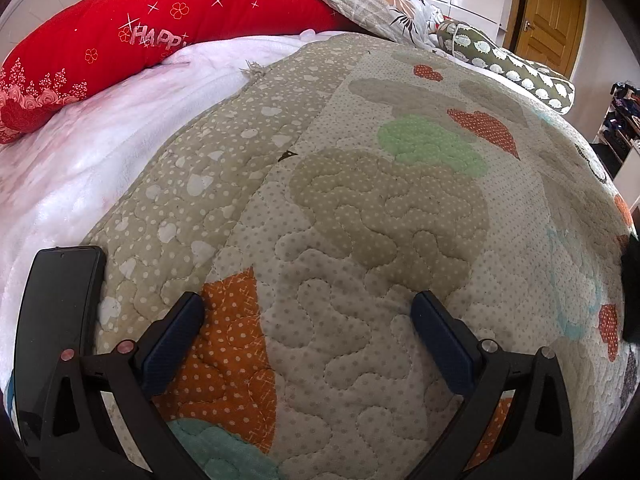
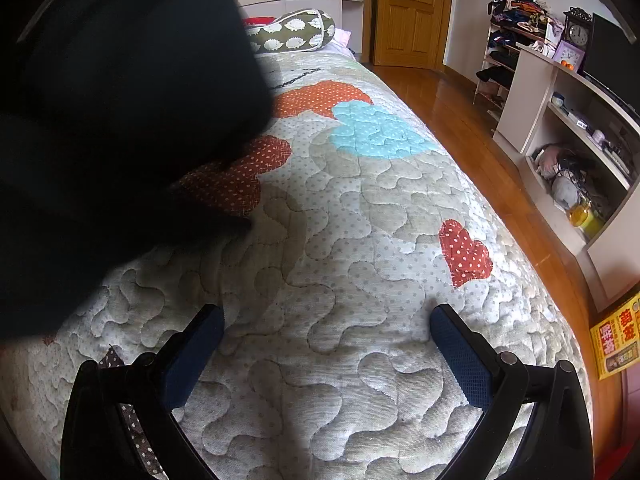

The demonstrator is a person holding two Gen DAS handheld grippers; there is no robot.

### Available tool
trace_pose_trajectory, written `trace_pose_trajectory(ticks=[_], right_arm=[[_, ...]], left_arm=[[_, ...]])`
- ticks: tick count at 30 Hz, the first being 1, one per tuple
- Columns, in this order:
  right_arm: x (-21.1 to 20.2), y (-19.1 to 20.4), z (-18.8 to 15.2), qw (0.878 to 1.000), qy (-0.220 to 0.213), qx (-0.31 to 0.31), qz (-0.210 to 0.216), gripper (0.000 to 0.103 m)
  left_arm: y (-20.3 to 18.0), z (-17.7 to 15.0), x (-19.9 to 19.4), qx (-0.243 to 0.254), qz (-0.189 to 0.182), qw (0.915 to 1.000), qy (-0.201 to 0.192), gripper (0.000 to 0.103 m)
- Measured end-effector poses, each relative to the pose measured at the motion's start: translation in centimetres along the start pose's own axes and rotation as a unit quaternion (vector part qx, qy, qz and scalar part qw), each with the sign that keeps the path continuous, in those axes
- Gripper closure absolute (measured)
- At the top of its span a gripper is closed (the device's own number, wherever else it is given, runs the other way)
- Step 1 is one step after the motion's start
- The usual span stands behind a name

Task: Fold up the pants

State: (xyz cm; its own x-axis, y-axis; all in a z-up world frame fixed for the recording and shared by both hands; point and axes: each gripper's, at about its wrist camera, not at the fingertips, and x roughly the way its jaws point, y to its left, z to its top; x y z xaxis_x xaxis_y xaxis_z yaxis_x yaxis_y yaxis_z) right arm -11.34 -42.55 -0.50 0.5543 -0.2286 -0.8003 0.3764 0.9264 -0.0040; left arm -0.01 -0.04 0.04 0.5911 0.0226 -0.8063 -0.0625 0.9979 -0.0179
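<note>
Both tools hung over a quilted bedspread [image 1: 360, 240] with nothing between their fingers. The left gripper [image 1: 308, 312] had its jaws spread wide above the quilt's middle, near an orange patch, with a dark phone [image 1: 60, 300] lying just beside its left finger at the quilt's left edge.

The right gripper [image 2: 328, 324] was equally wide open, over bare quilt towards the edge of the bed that borders the wooden floor [image 2: 472, 128].

The pants [image 2: 120, 120] showed as a black, blurred mass filling the upper left of the right wrist view, lying to the left of those jaws and close to the lens. In the left wrist view only a dark sliver at the far right edge may have been them. Their long axis could not be told. The right gripper seemed nearer.
</note>
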Motion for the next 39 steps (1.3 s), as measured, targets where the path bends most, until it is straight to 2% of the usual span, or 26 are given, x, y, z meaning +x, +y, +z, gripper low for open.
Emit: trace_pose_trajectory(ticks=[20,26,29,32,34,36,39], right_arm=[[0.0,0.0,0.0,1.0,-0.001,0.0,-0.001,0.0],[0.0,0.2,0.1,1.0,-0.001,-0.007,-0.011,0.001],[-0.8,-0.5,0.1,1.0,0.011,0.002,0.013,0.0],[-3.8,-1.0,-0.6,0.999,-0.014,0.003,0.035,0.0],[-6.0,-0.6,-1.2,0.999,-0.033,-0.017,0.038,0.0],[-7.6,0.5,-1.6,0.997,-0.046,-0.04,0.042,0.0],[-9.2,1.6,-1.9,0.994,-0.064,-0.044,0.072,0.0]], left_arm=[[-0.2,0.0,0.1,0.0,0.002,1.0,0.001,0.0],[-0.5,0.5,-1.0,0.023,0.005,0.9988,0.043,0.0],[0.4,0.3,-3.5,0.001,0.016,0.9997,0.015,0.0],[1.3,0.1,-7.0,0.001,0.013,0.9997,-0.021,0.0],[1.7,0.1,-9.0,0.003,0.009,0.999,-0.043,0.0],[1.7,0.1,-10.3,0.002,-0.004,0.9986,-0.052,0.0],[1.3,-0.2,-11.6,0.004,-0.023,0.9977,-0.063,0.0]])
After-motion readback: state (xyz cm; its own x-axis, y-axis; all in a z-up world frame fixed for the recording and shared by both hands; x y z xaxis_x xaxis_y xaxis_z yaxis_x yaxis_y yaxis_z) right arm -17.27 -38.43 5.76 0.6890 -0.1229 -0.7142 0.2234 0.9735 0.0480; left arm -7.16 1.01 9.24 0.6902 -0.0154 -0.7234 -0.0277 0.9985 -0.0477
